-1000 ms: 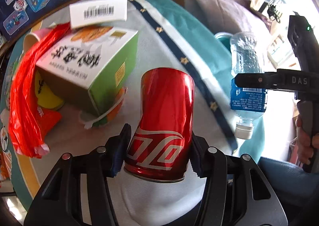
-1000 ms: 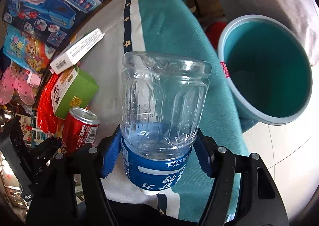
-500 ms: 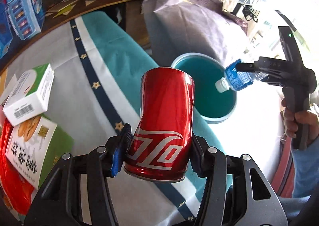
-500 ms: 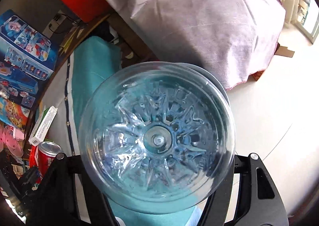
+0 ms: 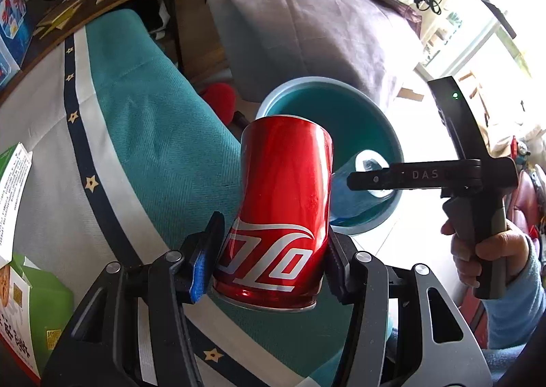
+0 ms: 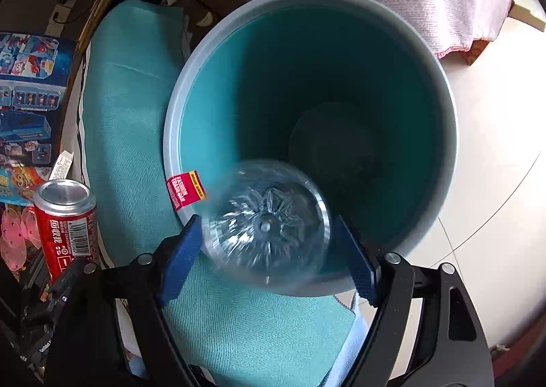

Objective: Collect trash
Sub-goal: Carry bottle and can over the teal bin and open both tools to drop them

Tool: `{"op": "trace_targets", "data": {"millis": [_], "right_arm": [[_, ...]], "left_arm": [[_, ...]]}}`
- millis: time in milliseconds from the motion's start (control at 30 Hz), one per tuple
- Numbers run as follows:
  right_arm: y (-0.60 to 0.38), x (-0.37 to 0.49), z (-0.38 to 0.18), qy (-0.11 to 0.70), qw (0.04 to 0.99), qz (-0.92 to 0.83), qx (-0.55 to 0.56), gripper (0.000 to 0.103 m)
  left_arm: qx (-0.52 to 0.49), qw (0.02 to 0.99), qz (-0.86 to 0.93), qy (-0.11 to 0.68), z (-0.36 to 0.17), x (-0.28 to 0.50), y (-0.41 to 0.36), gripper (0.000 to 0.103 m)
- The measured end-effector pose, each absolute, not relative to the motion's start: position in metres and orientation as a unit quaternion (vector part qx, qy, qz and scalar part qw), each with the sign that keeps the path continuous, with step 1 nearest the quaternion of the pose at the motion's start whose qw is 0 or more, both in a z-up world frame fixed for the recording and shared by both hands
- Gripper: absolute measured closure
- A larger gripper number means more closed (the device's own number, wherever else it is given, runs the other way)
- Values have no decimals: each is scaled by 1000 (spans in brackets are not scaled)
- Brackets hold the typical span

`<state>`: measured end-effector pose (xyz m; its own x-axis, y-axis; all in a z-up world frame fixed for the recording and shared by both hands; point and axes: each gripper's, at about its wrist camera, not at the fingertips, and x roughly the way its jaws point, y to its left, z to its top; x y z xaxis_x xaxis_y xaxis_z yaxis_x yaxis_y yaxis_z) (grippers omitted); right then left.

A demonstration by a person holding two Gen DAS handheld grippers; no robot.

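1. Red aluminium shows first: the cola can [image 5: 283, 216] sits clenched between the pads of the left gripper [image 5: 273, 260], base toward the camera, held above the teal cloth [image 5: 163, 148] that drapes the table edge.
2. Just beyond the can stands the teal bin [image 6: 443, 155] on the pale floor [image 6: 494, 148], right of the table; a red sticker [image 6: 186, 192] hangs on its near-left rim.
3. Over the bin's near rim the right gripper [image 6: 269, 243] points steeply down, its jaws opening. The clear water bottle [image 6: 269, 219] lies between the blue pads [image 6: 179, 257], blurred, bottom toward the lens, with small gaps on both sides, so it looks released.
4. From the left wrist view the same bottle pokes neck-down inside the bin mouth, and a hand [image 5: 484, 254] in a blue sleeve grips the right tool's handle.
5. Farther off, a grey cloth-covered bulk [image 5: 307, 22] rises behind the bin; a green carton [image 5: 30, 312] rests on the table at near left.
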<state>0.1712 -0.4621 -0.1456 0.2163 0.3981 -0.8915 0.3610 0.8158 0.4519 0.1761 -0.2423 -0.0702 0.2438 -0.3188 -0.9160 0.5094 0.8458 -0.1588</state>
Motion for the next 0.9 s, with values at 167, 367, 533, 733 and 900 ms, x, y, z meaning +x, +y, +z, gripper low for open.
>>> {"op": "trace_targets", "data": {"millis": [167, 367, 533, 733, 900], "right_arm": [[-482, 166, -131, 598, 739, -15, 309, 23], [-497, 159, -123, 580, 752, -33, 312, 18], [-507, 156, -123, 574, 754, -47, 316, 17], [-514, 153, -124, 570, 754, -54, 320, 16], [-519, 149, -120, 566, 756, -61, 324, 16]], "left_arm": [[96, 779, -267, 559, -76, 182, -255, 48], [109, 773, -271, 562, -83, 184, -268, 48], [114, 769, -273, 567, -88, 186, -277, 48], [123, 762, -278, 571, -93, 189, -289, 48], [134, 759, -281, 571, -99, 195, -306, 47]]}}
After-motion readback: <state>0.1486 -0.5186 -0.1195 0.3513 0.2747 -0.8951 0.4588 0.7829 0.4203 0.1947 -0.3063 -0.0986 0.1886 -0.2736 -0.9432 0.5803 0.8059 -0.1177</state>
